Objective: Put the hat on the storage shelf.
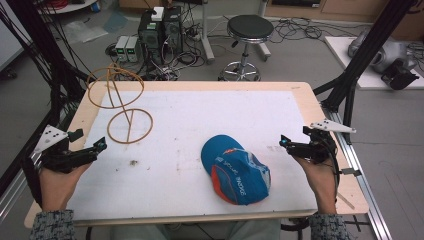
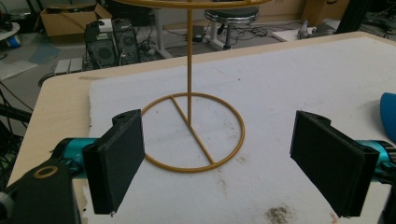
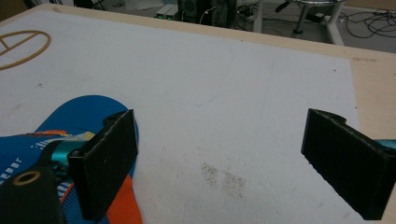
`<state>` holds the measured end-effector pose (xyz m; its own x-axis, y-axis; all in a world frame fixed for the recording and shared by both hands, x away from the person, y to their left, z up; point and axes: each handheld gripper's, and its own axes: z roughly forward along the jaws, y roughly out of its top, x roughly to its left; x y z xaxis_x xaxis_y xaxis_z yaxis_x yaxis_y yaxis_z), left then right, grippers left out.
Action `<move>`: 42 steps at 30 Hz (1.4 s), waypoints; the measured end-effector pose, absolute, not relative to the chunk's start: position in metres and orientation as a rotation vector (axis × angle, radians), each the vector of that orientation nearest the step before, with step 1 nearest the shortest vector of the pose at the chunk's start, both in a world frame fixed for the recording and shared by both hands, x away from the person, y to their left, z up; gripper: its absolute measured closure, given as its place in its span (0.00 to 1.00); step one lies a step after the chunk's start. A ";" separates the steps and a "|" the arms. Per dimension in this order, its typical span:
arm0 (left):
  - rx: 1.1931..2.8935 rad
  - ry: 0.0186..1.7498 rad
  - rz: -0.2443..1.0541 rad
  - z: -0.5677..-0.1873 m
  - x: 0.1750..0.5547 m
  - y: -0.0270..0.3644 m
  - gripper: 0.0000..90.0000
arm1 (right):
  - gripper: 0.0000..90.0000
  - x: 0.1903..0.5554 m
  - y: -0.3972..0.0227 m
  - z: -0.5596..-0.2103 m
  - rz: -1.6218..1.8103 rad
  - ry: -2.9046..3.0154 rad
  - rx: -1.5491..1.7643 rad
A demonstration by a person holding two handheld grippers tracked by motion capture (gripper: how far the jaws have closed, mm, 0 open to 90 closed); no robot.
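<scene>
A blue cap (image 1: 236, 169) with orange panels and white lettering lies on the white mat, right of centre near the front edge. A yellow wire stand (image 1: 122, 105) with a round base and a ring on top rises at the mat's far left. My left gripper (image 1: 101, 145) hovers at the left edge, open and empty; its view looks at the stand's base ring (image 2: 192, 133). My right gripper (image 1: 283, 142) is held just right of the cap, open and empty, with the cap's brim (image 3: 79, 116) beside its left jaw.
The white mat (image 1: 210, 115) covers most of a light wooden table (image 1: 310, 100). Black frame posts stand at both sides. Behind the table are a stool (image 1: 248, 35), computer boxes (image 1: 160, 30) and cables on the floor.
</scene>
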<state>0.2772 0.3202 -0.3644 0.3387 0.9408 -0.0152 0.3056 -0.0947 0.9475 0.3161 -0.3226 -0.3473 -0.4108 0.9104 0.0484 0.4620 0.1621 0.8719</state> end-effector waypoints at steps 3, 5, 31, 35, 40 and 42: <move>1.614 1.140 0.809 -0.363 0.279 0.318 0.20 | 0.11 0.314 -0.320 -0.346 1.198 1.952 1.287; 1.618 1.139 0.805 -0.362 0.280 0.317 0.20 | 0.11 0.312 -0.318 -0.345 1.210 1.957 1.278; 1.581 1.143 0.799 -0.357 0.294 0.322 0.21 | 0.31 0.272 -0.259 -0.352 1.491 2.104 1.051; 1.573 1.148 0.803 -0.356 0.294 0.324 0.21 | 0.35 0.273 -0.247 -0.359 1.484 2.196 0.982; 1.565 1.154 0.807 -0.356 0.293 0.326 0.21 | 0.43 0.273 -0.238 -0.366 1.454 2.284 0.950; 1.565 1.156 0.807 -0.356 0.293 0.327 0.21 | 0.44 0.273 -0.237 -0.366 1.448 2.299 0.944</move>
<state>0.2927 0.3267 -0.3558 0.3231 0.9454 -0.0421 0.2861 -0.0552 0.9566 0.2734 -0.2368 -0.3663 -0.7532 0.6476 0.1152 0.3836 0.2903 0.8767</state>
